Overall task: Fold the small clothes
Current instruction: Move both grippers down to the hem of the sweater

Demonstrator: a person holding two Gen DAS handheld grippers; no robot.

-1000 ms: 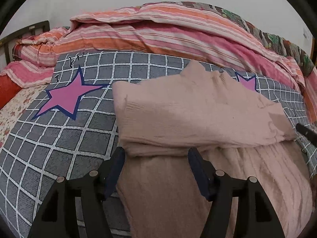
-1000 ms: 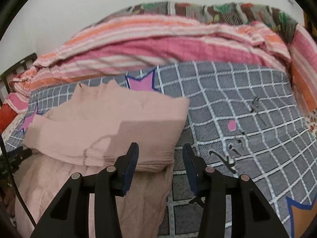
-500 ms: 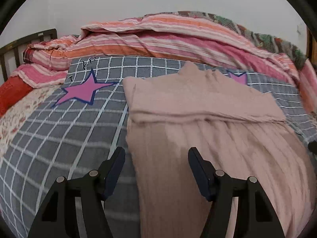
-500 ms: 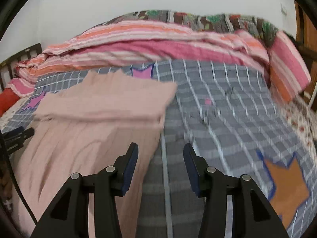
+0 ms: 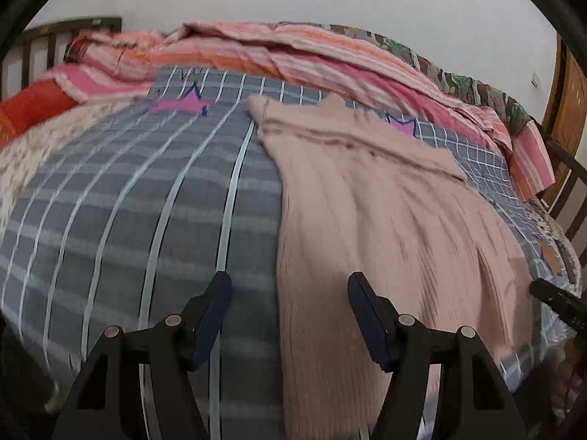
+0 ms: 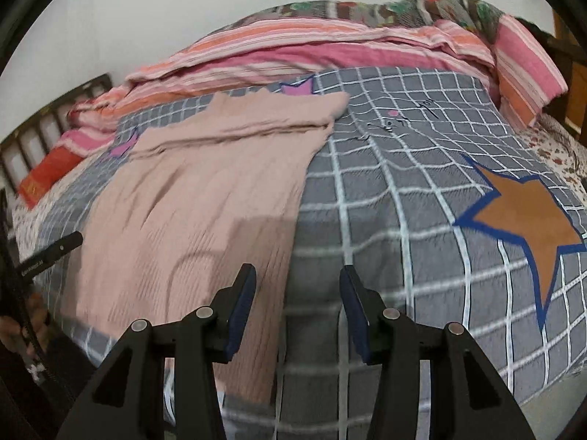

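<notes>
A pale pink ribbed knit garment (image 5: pixel 367 201) lies lengthwise on the grey checked bedspread (image 5: pixel 146 201), its far end folded back over itself (image 5: pixel 348 135). My left gripper (image 5: pixel 288 282) hovers open above the garment's near left edge, with nothing between its pads. In the right wrist view the same garment (image 6: pixel 205 190) runs from the far fold to the bed's near edge. My right gripper (image 6: pixel 298 271) stands open above the garment's near right edge, also holding nothing. Each view shows a dark tip of the other gripper at its side.
A pink and orange striped quilt (image 5: pixel 293 51) is heaped along the far side of the bed. A red pillow (image 5: pixel 33 106) and a dark headboard (image 5: pixel 55 36) are at the left. A wooden door (image 5: pixel 568 99) stands at the right. An orange star (image 6: pixel 524 216) marks the bedspread.
Both grippers have drawn back from the folded far end toward the bed's near edge, so the garment's long lower part now fills the views. The jaws stay open and empty.
</notes>
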